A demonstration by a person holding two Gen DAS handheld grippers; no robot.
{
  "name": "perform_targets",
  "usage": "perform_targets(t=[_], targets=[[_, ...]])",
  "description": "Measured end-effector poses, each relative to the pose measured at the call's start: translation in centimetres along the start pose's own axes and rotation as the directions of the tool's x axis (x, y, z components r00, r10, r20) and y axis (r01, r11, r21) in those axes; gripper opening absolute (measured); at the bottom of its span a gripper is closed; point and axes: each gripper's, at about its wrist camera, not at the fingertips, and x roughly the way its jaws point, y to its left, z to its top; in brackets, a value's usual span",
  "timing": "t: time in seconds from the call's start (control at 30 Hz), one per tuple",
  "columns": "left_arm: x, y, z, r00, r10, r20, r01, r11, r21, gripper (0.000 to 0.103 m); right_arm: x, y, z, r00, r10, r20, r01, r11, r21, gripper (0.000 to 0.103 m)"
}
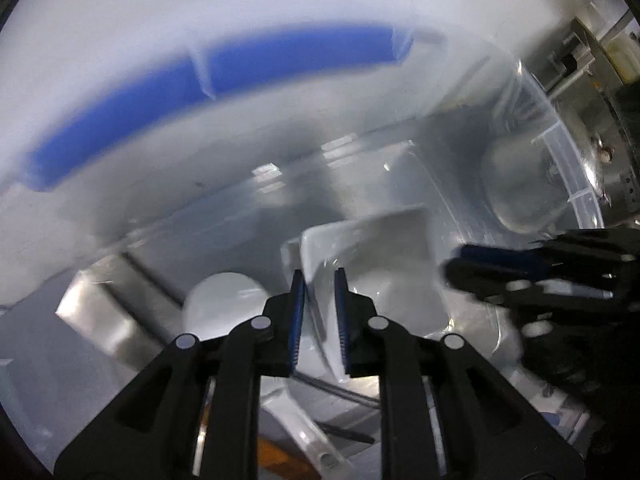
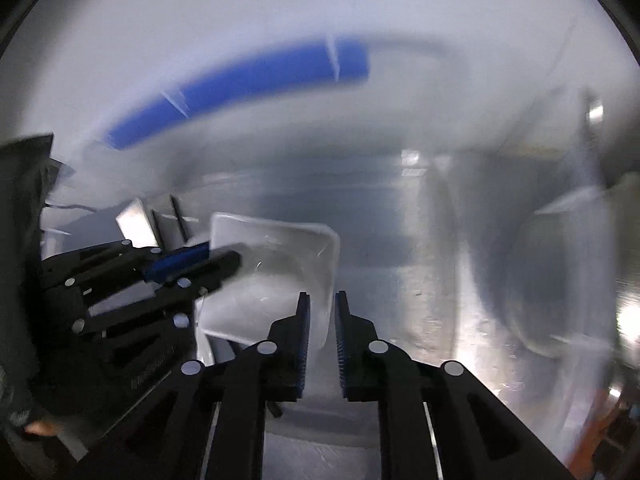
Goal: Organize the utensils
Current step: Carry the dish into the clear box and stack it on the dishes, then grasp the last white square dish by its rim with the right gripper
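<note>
Both views are blurred by motion. A clear plastic lid with a blue handle strip point(image 1: 224, 80) fills the upper part of the left wrist view and also shows in the right wrist view point(image 2: 248, 80). My left gripper point(image 1: 320, 280) is shut on the edge of a small clear square container point(image 1: 376, 248). My right gripper point(image 2: 322, 300) is shut on the opposite wall of the same container point(image 2: 280, 272). The right gripper shows at the right of the left wrist view point(image 1: 460, 264); the left gripper shows at the left of the right wrist view point(image 2: 224, 256).
A large clear storage bin point(image 1: 576, 184) surrounds the scene. A white rounded object point(image 1: 224, 300) lies to the left below the left gripper. A shiny metal surface point(image 2: 440, 300) lies under the bin. Metal equipment point(image 1: 600, 60) stands at the far right.
</note>
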Motion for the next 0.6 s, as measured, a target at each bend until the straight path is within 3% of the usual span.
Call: perform_targets(t=[0.07,0.17,0.3,0.33,0.4,0.47,0.6], targets=[[-3.5,-0.6,-0.5,0.996,0.023,0.085,-0.025,1.0,0.015,0.02,-4.3,0.0,-1.4,0.996,0.0,0.086,0.004,0.999,-0.037,0.025],[-10.1,-1.7,-3.5,0.972,0.013,0.236,-0.024,0.999,0.044,0.024,-10.8,-0.7,-5.2,0.977,0.008,0.212,0.011,0.996,-0.089,0.026],[-17.1,-4.7,-9.8,0.92,-0.152,0.362,0.127,0.988,0.09,0.046,-16.4,-3.0,-12.6,0.956,0.002,0.292,0.037,0.991,-0.129,0.036],[-18.0,-5.8,-12.0,0.901,-0.215,0.376,0.192,0.976,0.099,0.046,-16.5,-3.9,-14.7,0.958,-0.008,0.286,0.047,0.991,-0.129,0.036],[-18.0,-7.9,-15.4,0.886,-0.299,0.354,0.285,0.954,0.091,0.046,-15.3,-5.8,-17.6,0.979,-0.015,0.205,0.04,0.992,-0.12,0.036],[-16.8,-10.0,-17.9,0.888,-0.31,0.338,0.308,0.949,0.062,0.046,-12.2,-8.1,-20.1,0.991,0.005,0.132,0.009,0.995,-0.104,0.036],[-9.8,-14.2,-21.5,0.94,-0.27,0.21,0.288,0.956,-0.055,0.046,-6.6,-12.3,-21.7,0.997,0.074,0.021,-0.074,0.997,0.002,0.036]])
